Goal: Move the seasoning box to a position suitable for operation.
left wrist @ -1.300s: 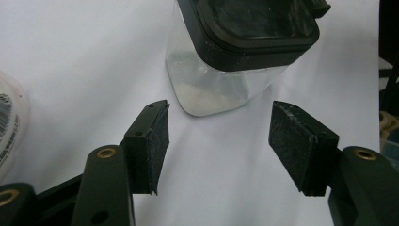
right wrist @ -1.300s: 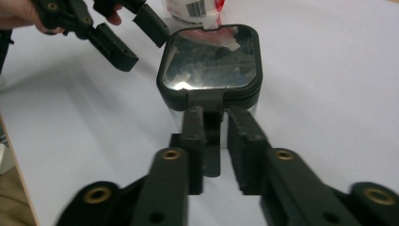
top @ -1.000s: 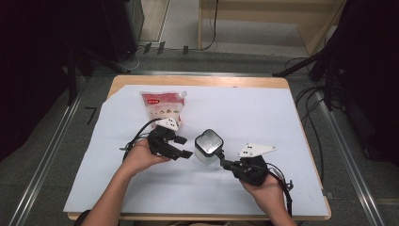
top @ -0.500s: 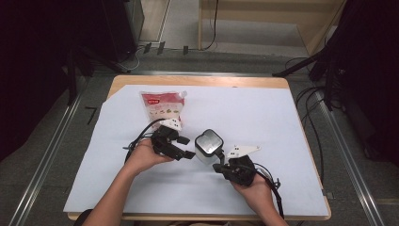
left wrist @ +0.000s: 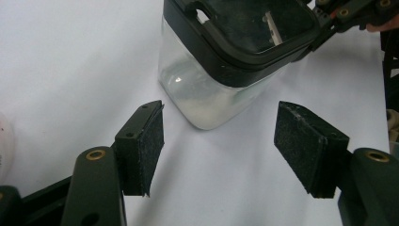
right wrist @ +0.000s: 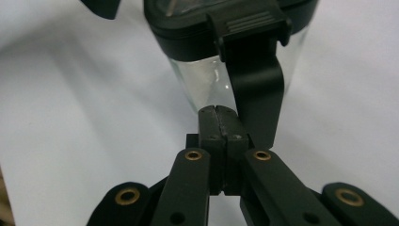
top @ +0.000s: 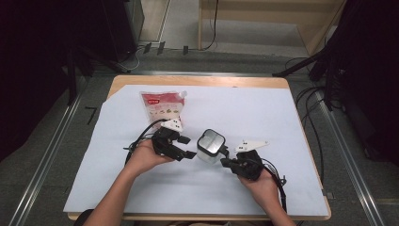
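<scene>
A clear square container (top: pixel 208 154) with a black lid (top: pixel 212 141) stands mid-table on the white sheet. My left gripper (top: pixel 187 147) sits just left of it, open, its pads (left wrist: pixel 149 143) wide apart and short of the container (left wrist: pixel 202 99). From the right, my right gripper (top: pixel 226 161) comes in shut, with nothing between its jaws. Its tips (right wrist: pixel 219 113) rest by the black clasp (right wrist: pixel 256 89) that hangs from the lid (right wrist: pixel 188 33); whether they press on it I cannot tell. The right gripper (left wrist: pixel 350 14) also appears past the lid.
A red and white pouch (top: pixel 162 107) lies flat behind the left gripper. The white sheet (top: pixel 263 113) covers most of the wooden table (top: pixel 197 81). Cables trail from both grippers toward the front edge.
My right hand has shifted a little left and lower, bringing its shut tips in by the container's clasp. The left gripper has kept still and stayed open.
</scene>
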Demonstrator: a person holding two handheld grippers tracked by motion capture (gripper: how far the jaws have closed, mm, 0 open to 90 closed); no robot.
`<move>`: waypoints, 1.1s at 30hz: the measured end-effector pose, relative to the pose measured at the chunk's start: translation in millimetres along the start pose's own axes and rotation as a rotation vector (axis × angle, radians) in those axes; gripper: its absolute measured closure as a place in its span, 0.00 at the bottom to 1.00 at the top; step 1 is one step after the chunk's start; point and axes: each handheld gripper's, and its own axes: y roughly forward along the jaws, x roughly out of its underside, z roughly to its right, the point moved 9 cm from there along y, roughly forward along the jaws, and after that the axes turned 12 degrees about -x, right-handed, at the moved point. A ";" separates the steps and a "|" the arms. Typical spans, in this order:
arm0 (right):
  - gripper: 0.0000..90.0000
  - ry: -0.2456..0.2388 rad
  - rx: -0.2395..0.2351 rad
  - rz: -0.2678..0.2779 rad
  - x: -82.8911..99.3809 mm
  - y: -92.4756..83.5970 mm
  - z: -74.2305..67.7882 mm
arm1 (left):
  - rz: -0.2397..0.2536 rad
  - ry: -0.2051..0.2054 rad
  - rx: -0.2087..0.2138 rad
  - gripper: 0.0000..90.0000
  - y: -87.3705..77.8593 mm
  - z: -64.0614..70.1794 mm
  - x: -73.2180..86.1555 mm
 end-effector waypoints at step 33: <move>1.00 0.092 0.070 0.045 -13.5 -33.4 47.5 | 0.076 0.032 0.033 0.21 21.4 13.8 -40.7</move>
